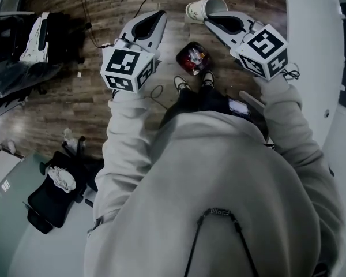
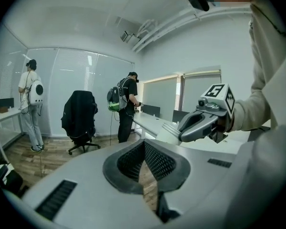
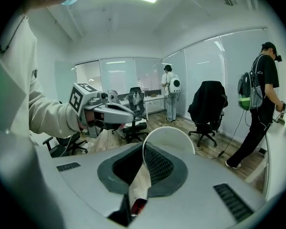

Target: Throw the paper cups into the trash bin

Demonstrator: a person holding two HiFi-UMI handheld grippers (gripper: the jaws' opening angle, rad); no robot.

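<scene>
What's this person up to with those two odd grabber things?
A person stands holding a two-jaw gripper in each hand. The right gripper is clamped on the wall of a white paper cup, held out above the wooden floor. The left gripper is shut and empty. By their shoes sits what looks like a small dark bin with something red inside; the cup is not yet in it.
</scene>
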